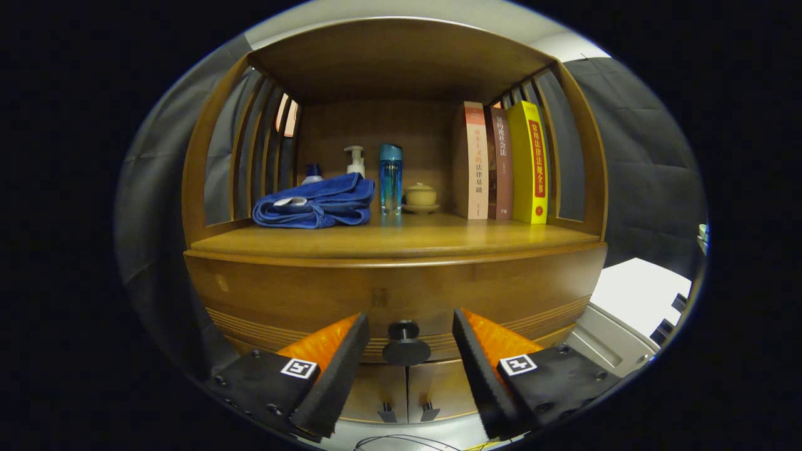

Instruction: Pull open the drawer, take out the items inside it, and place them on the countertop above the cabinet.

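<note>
Gripper view: we see the gripper (410, 329) facing the cabinet (395, 288) head-on, low on its front.
Jaws: released, spread wide, gripping nothing.
Knob: we find the dark round knob (405, 343) between the two fingers, apart from both, roughly centred in the gap.
Key relation: the knob's stem points straight out at us, so we judge a short push forward, then a close, would seat it.
Drawer: the drawer (401, 294) looks shut; we cannot see what is inside.
Countertop: the countertop (401, 238) lies above and beyond the knob, bare at its near edge.
Far items: towel (316, 203) left, bottles (390, 178) middle, books (504, 163) right.
Hedge: the knob's depth ahead of the fingers is hard to judge in this curved view.
</note>
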Tool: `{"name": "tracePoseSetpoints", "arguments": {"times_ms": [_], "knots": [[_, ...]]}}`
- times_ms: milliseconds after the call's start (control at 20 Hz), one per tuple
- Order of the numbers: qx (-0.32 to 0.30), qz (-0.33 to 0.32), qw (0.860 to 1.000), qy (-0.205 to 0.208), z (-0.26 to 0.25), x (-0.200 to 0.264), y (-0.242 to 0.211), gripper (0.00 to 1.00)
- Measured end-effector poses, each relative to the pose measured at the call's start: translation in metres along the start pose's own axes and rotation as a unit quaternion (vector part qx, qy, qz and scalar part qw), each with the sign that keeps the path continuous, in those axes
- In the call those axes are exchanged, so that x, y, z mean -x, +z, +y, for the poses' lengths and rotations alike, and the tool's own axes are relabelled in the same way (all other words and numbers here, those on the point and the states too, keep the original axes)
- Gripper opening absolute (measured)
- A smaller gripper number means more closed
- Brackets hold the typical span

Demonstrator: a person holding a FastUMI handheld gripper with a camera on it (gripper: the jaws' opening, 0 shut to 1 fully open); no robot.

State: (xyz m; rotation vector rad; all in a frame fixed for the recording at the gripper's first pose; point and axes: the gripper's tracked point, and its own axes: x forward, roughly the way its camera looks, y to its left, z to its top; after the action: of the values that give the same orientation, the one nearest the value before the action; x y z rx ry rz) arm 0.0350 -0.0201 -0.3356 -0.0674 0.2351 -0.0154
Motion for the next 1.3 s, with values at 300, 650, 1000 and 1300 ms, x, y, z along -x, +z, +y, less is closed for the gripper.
{"name": "tracePoseSetpoints", "arguments": {"times_ms": [300, 650, 1000, 1300], "knots": [[-0.007, 0.023, 1.000, -0.001, 0.004, -0.009, -0.021, 0.75], [-0.003, 0.034, 0.999, 0.001, 0.004, -0.011, -0.029, 0.54], [0.012, 0.041, 0.999, -0.007, 0.004, -0.007, -0.030, 0.48], [0.016, 0.039, 0.999, 0.001, 0.003, 0.022, -0.031, 0.44]]}}
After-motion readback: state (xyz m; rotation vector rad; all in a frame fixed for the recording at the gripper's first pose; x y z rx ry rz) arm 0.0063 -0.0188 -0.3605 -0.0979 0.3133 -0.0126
